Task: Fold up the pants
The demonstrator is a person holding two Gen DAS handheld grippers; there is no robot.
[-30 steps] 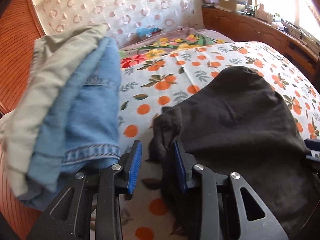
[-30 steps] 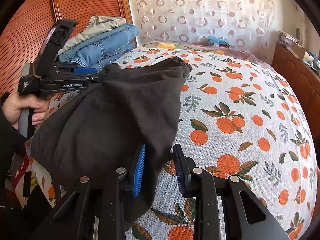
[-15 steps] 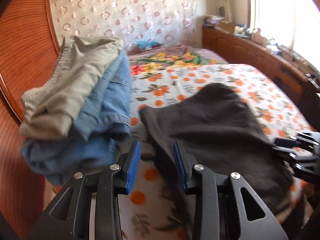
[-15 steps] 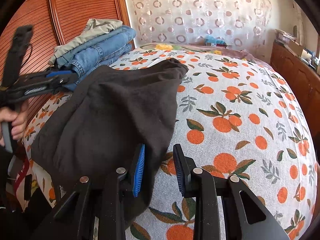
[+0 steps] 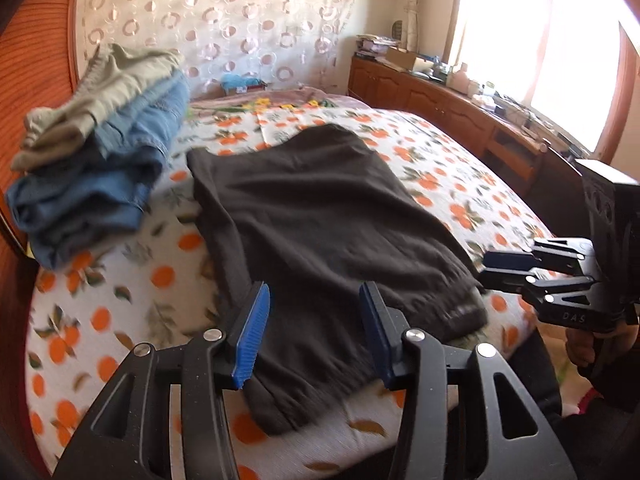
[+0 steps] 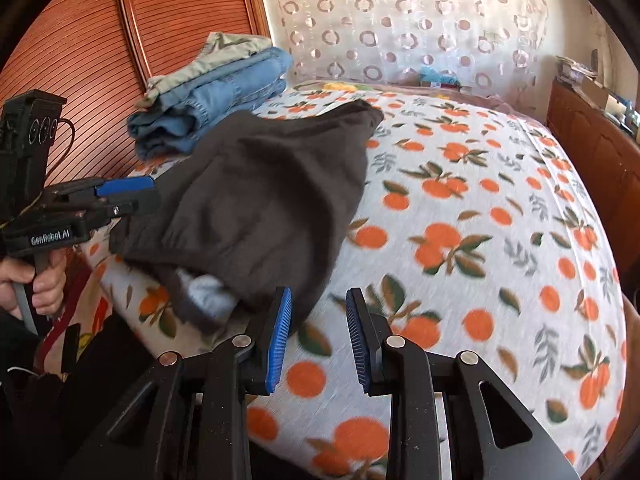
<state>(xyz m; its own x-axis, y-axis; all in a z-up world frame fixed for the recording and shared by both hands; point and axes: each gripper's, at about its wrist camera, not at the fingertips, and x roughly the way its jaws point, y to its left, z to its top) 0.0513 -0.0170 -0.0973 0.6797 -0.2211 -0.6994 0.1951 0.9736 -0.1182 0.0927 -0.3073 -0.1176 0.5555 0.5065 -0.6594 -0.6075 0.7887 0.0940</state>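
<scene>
Both claws are backing off: left gripper [image 5: 312, 336] and right gripper [image 6: 316, 336], wide and empty; pants [image 5: 320, 216] lying lengthwise, center frame, nearer left.

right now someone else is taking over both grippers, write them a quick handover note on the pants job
Left gripper: jaws open, empty, hovering over the near end of the dark pants.
Right gripper: jaws open, empty, at the pants' right near edge, over the orange-print bedsheet.
Pants: lying on the bed, apparently folded lengthwise, near end hanging slightly over the bed edge, with some rumples.
Stack of folded jeans and khaki clothes: sits to the pants' left by the headboard, not touching them as far as I can tell.
Done: pants laid out, neither gripper holds them.
Left: probably fold the pants crosswise, then add them to the stack.
</scene>
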